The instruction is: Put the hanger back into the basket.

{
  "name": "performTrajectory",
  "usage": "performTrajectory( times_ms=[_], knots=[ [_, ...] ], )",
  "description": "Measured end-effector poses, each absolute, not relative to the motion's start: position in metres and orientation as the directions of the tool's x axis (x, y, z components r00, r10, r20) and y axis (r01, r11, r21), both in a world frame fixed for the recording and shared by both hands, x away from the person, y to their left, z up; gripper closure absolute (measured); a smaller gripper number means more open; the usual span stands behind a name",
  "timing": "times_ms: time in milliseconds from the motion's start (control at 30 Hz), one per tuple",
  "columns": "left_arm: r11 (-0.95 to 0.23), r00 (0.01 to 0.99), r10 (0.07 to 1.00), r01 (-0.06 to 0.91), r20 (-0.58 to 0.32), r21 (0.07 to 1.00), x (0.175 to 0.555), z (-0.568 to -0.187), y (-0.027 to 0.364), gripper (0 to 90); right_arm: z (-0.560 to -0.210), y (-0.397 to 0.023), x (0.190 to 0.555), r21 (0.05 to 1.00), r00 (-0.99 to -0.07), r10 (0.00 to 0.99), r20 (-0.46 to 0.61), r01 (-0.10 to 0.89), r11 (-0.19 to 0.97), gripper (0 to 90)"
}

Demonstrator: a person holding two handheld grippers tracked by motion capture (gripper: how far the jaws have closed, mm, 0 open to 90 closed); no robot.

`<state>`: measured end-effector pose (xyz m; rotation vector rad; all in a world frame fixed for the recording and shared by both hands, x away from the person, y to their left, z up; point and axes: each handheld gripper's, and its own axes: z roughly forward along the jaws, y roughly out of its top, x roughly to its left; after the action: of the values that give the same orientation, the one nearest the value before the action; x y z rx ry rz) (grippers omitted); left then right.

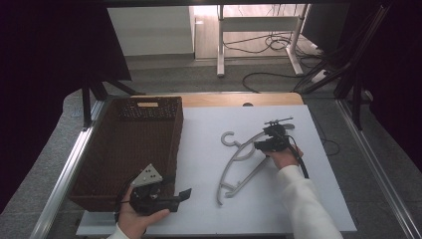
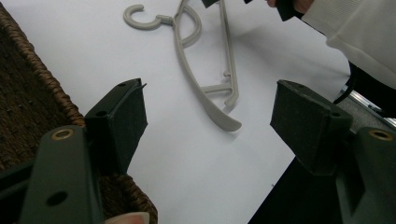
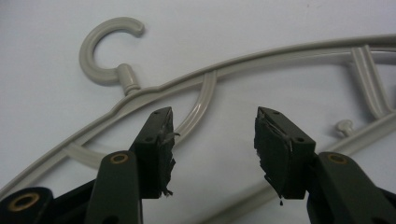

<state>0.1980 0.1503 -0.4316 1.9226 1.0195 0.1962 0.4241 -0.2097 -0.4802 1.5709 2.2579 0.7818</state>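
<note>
Reaching over the white table point(image 1: 209, 209), I bring the right hand-held gripper point(image 3: 212, 135) to the grey hanger point(image 1: 244, 159); its jaws stand partly apart, nothing pressed between them, poised above the hanger's curved brace. The hanger lies flat mid-table, hook toward the wicker basket point(image 1: 124, 149). My left hand-held gripper point(image 2: 208, 121) rests wide apart, holding nothing, beside the basket's near corner.

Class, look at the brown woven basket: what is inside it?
The basket looks empty: only its dark woven floor and walls show. The left claw and its grey plate cover the near right corner, so that part cannot be checked.
</note>
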Motion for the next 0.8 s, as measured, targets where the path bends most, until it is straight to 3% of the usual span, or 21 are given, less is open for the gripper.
performTrajectory(
  times_ms=[500,800],
  knots=[
    [-0.234,0.645,0.72,0.572,-0.255,0.786,0.198,-0.432,0.151,26.0,-0.5,-0.19,0.451,0.503,-0.316,0.946,0.07,0.83,0.24,56.9],
    [-0.236,0.644,0.724,0.566,-0.245,0.79,0.197,-0.431,0.15,25.9,-0.503,-0.184,0.452,0.495,-0.308,0.95,0.048,0.833,0.245,72.9]
  ],
)
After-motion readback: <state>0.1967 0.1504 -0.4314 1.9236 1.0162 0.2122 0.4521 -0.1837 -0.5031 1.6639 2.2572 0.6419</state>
